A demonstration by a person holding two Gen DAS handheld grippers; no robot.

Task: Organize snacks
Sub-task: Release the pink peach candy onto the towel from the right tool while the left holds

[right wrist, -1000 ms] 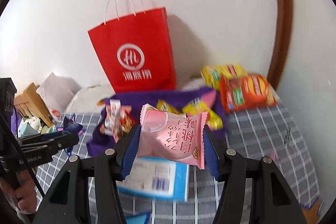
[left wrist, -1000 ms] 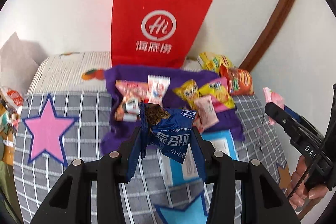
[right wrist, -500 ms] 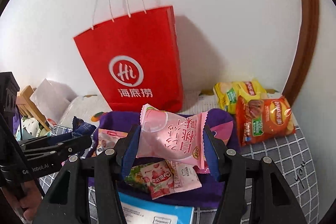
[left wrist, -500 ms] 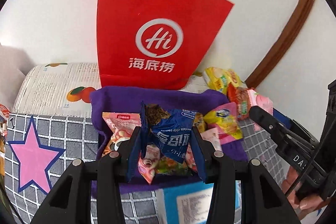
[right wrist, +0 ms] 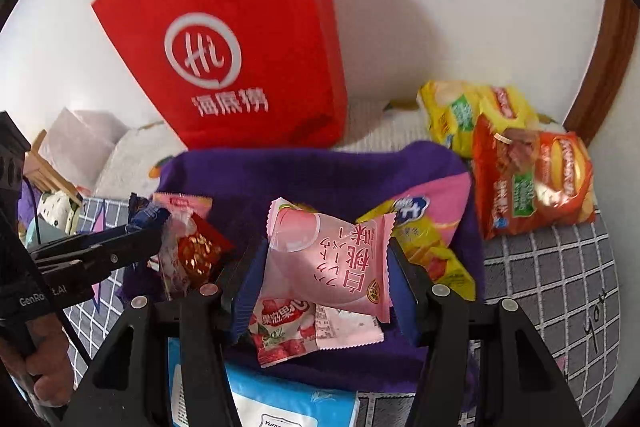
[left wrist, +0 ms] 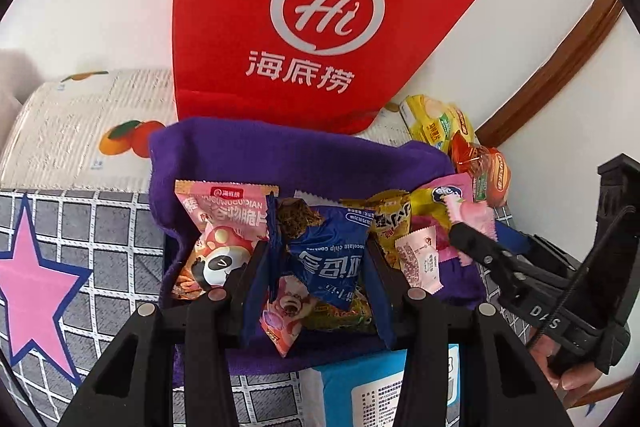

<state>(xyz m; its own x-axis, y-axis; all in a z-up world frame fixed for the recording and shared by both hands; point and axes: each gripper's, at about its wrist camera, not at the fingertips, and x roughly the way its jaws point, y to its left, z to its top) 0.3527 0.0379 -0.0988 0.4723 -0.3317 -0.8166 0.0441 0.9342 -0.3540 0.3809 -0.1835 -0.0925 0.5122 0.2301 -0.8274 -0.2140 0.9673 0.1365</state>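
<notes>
Carrying two packets over the purple cloth bin [left wrist: 224,147] | left gripper [left wrist: 320,263] clamps blue cookie packet [left wrist: 332,259] | right gripper [right wrist: 324,267] clamps pink peach packet [right wrist: 328,259] | advice: lower inside walls, then release.

Snack packets [left wrist: 224,223] on cloth [left wrist: 280,155], paper bag [left wrist: 320,27] behind.

Black tongs [left wrist: 320,267] w/ blue pads [right wrist: 402,291], silver screws, black cable.

A bed with a grey checked cover [right wrist: 552,279] carries a purple cloth [left wrist: 288,155], a blue-and-white pack [right wrist: 280,403], two chip bags [right wrist: 532,179] and a red paper bag [left wrist: 320,27] against the wall.
</notes>
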